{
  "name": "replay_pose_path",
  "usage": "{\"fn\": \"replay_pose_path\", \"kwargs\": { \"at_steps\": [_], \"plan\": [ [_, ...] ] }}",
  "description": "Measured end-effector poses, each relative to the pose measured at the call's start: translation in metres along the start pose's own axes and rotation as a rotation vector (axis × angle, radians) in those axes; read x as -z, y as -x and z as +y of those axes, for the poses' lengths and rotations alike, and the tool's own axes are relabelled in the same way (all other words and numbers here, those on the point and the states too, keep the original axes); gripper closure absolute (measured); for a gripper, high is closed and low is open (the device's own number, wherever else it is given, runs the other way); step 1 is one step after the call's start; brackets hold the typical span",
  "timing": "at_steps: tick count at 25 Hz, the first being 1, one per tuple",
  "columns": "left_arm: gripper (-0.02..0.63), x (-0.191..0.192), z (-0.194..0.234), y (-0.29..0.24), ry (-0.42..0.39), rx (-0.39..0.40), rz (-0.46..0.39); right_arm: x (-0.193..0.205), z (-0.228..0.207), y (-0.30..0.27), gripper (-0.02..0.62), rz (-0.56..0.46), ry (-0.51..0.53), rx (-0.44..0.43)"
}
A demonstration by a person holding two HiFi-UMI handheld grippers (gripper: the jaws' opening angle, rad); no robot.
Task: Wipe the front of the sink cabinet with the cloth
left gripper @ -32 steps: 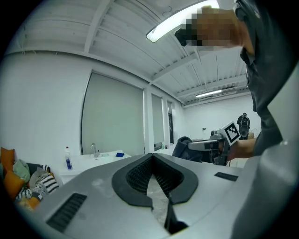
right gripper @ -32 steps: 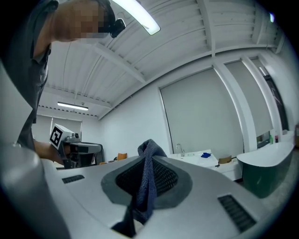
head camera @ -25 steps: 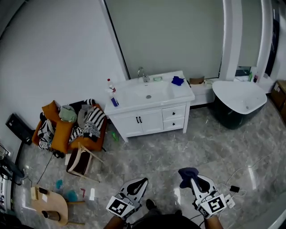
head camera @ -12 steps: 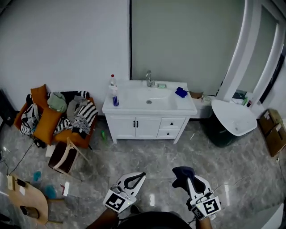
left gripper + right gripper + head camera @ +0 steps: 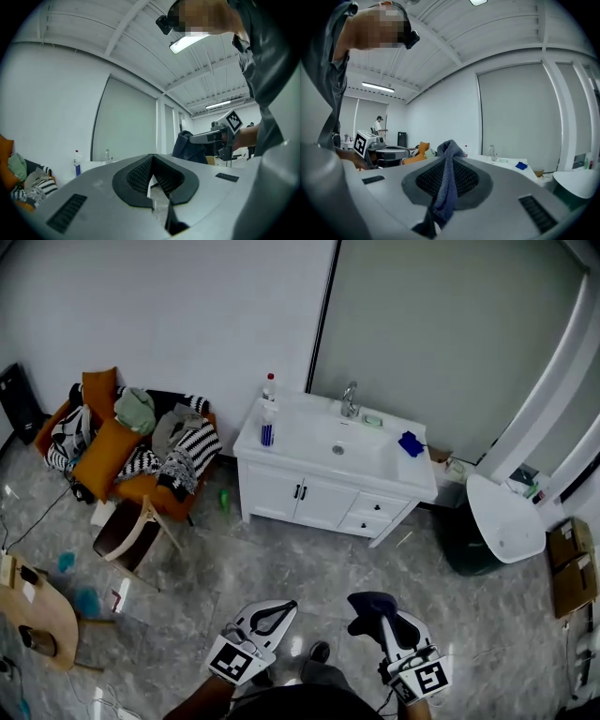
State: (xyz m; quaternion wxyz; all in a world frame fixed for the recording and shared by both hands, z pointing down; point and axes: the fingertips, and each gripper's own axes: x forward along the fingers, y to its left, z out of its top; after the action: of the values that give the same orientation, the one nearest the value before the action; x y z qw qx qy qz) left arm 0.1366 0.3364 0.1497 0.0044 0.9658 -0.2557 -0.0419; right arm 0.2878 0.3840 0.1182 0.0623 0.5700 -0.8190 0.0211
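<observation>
Right gripper [image 5: 379,617] pinches the dark blue cloth [image 5: 368,602], bunched end forward, ready for wiping. Left gripper [image 5: 279,609]: jaws pressed together on nothing, held idle alongside. The sink cabinet [image 5: 314,501] stands well apart across the floor [image 5: 309,568], its white front untouched; approach likely comes first

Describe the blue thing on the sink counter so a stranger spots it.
Find the white sink cabinet against the wall. At its countertop's right end, beyond the faucet, lies a small blue lump, the only dark blue thing there; the white bottle stands at the left end.
</observation>
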Motion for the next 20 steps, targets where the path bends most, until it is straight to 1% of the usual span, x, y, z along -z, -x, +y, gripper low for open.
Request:
{"fn": "replay_pose_path", "kwargs": {
  "at_steps": [3,8,12,14,17,20],
  "plan": [
    [0.603,0.005,0.010,-0.017,-0.008,-0.038,0.039,0.003,-0.016,-0.022,0.560,-0.020,-0.028,-0.063],
    [0.603,0.004,0.011,-0.075,-0.020,-0.059,0.100,-0.001,-0.076,-0.047,0.560,-0.060,-0.051,-0.118],
    [0.601,-0.005,0.005,-0.124,-0.020,-0.075,0.106,0.011,-0.133,-0.056,0.559,-0.032,-0.063,-0.127],
    [0.602,-0.007,0.003,-0.143,-0.015,-0.093,0.112,0.014,-0.156,-0.061,0.560,-0.040,-0.077,-0.138],
    [0.603,-0.005,0.003,-0.161,-0.028,-0.115,0.140,0.017,-0.179,-0.069,0.560,-0.063,-0.097,-0.160],
    [0.601,-0.001,0.004,-0.170,-0.036,-0.127,0.167,0.027,-0.192,-0.079,0.559,-0.064,-0.120,-0.170]
  ]
}}
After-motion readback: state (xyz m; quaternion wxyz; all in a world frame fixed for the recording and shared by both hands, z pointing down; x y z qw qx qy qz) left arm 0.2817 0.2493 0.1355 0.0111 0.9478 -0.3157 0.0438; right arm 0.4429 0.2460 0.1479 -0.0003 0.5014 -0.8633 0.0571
